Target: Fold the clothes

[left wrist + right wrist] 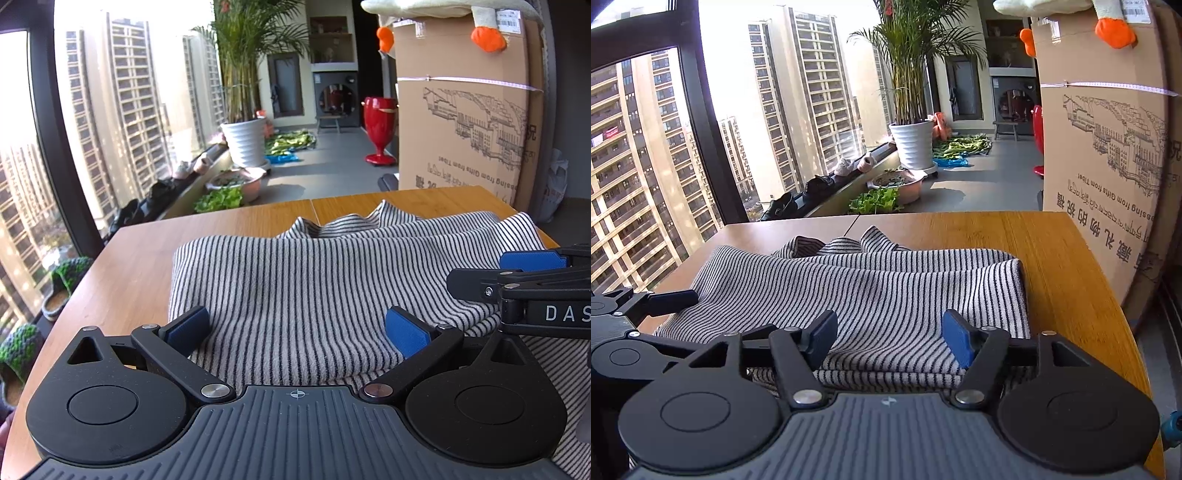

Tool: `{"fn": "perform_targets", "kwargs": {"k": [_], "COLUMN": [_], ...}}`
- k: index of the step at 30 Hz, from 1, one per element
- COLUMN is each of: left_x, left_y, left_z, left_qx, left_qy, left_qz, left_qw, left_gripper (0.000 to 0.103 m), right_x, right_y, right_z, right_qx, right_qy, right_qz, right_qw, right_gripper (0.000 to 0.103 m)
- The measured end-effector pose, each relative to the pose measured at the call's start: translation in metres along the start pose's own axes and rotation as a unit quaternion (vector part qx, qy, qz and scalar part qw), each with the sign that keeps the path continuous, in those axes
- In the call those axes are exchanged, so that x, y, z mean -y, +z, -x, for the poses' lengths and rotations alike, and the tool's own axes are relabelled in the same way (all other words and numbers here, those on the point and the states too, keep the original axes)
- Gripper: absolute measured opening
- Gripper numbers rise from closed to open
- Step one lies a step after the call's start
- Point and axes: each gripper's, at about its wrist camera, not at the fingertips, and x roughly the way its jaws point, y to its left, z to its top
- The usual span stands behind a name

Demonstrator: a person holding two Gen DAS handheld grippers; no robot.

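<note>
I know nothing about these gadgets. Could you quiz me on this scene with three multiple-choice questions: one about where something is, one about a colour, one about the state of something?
1. Where does the striped garment lie?
A. on the wooden table
B. on the floor
C. on top of the cardboard box

2. What colour are the pads on the fingers of the right gripper?
A. red
B. blue
C. yellow

3. How do the jaws of the left gripper stand?
A. clamped on a sleeve
B. shut on nothing
C. open, with the cloth below them

Answers:
1 A: the cloth is spread on the tabletop in both views.
2 B: both pads show blue.
3 C: the pads stand well apart and pinch no cloth.
</note>
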Motion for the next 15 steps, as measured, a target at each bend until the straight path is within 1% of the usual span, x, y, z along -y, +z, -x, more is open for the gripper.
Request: {"fn": "perform_targets", "kwargs": {"k": [4,9,12,15], "left_x": [-0.0001,-0.0003,0.0005,0.0016], "left_y": [-0.0001,0.0010,0.0003,0.0004], "left_z": [-0.0001,-0.0005,-0.0003,-0.0006], "left_qx": [0.000,0.000,0.000,0.000], "left_qy": [0.000,0.000,0.001,0.003], "left_qz": [-0.001,-0.001,-0.002,-0.005], "left_qw": [1.0000,1.0000,1.0000,1.0000], "left_gripper": [0.103,0.103,0.103,0.103], "right_x": [0.0007,0.0029,0.0004,-0.0004], "right_y": [-0.0004,-0.0009,-0.0005,0.0001], "right_z": [0.0009,0.0017,0.0011,0.0012], "right_qx": [0.000,0.000,-0.003,-0.005], "right_qy": [0.004,0.016,0.014,0.012], "right_qz": [0.000,-0.005,0.001,0.003], "right_qw": [1.000,1.000,1.000,1.000], "right_gripper": [0.068,0.073,0.076,0.076]}}
